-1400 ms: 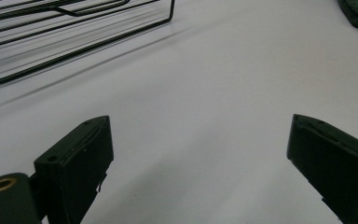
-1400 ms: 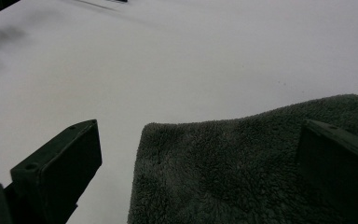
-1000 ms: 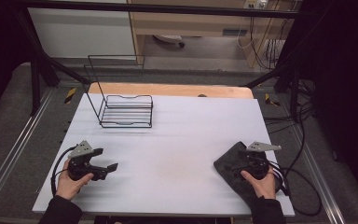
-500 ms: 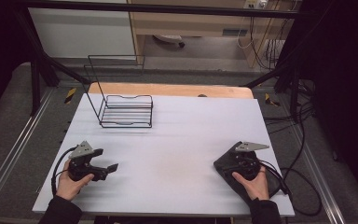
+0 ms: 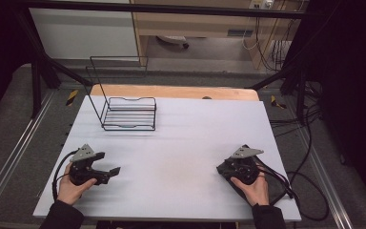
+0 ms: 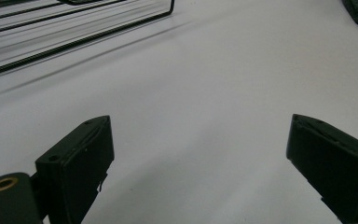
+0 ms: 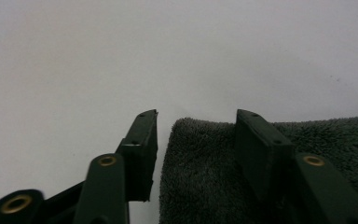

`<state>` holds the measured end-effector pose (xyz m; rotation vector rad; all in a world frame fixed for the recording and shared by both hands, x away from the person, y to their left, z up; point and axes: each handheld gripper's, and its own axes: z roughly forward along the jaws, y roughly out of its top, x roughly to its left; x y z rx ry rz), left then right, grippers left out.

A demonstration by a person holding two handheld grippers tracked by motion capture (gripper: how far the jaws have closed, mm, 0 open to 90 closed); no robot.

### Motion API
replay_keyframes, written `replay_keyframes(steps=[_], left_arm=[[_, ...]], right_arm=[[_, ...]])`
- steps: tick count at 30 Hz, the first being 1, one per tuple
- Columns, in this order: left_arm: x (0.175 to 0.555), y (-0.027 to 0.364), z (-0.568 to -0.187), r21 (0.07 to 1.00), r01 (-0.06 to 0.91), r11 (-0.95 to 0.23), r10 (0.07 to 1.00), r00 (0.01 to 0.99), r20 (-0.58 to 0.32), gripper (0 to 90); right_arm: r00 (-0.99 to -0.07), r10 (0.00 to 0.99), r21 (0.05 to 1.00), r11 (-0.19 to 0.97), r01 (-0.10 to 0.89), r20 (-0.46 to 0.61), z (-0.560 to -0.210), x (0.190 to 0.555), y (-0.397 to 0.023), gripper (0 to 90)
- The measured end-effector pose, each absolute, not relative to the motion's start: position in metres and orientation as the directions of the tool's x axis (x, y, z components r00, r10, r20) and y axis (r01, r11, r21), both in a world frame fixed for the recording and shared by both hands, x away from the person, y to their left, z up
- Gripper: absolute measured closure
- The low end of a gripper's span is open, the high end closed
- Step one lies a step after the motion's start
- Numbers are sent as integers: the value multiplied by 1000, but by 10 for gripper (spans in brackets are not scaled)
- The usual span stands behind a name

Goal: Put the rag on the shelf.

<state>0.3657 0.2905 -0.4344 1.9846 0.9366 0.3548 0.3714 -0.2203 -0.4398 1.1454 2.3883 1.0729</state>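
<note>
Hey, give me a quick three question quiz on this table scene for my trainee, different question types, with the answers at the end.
1. True or false: the left gripper holds the dark towel.
2. Multiple choice: the wire rack stands at the table's A) near right, B) far left, C) centre.
3. Fill in: the right gripper has one jaw on the towel and the other beside its ____.

Key: 1 false, its jaws are wide apart over the bare white table. 2 B. 3 edge.
</note>
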Motion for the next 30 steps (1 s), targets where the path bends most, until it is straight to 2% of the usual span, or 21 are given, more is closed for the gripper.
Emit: replay_keyframes(steps=[8,14,18,23,30], left_arm=[[365,290,-434,818,476,-322,734,671,-102,76],[366,290,-435,816,479,-324,736,670,-101,78],[365,290,-434,817,478,-324,736,670,-100,78],[365,290,-434,818,478,-321,737,668,-101,78],[365,290,-434,817,475,-325,737,669,-95,78]], right_arm=[[-647,761,717,431,548,38,-441,371,-215,696],[-654,756,713,443,543,28,-443,371,-213,712],[-654,756,708,455,540,13,-443,371,-211,777],[-652,757,715,438,545,32,-441,371,-213,828],[-652,754,769,366,524,85,-432,370,-217,837]])
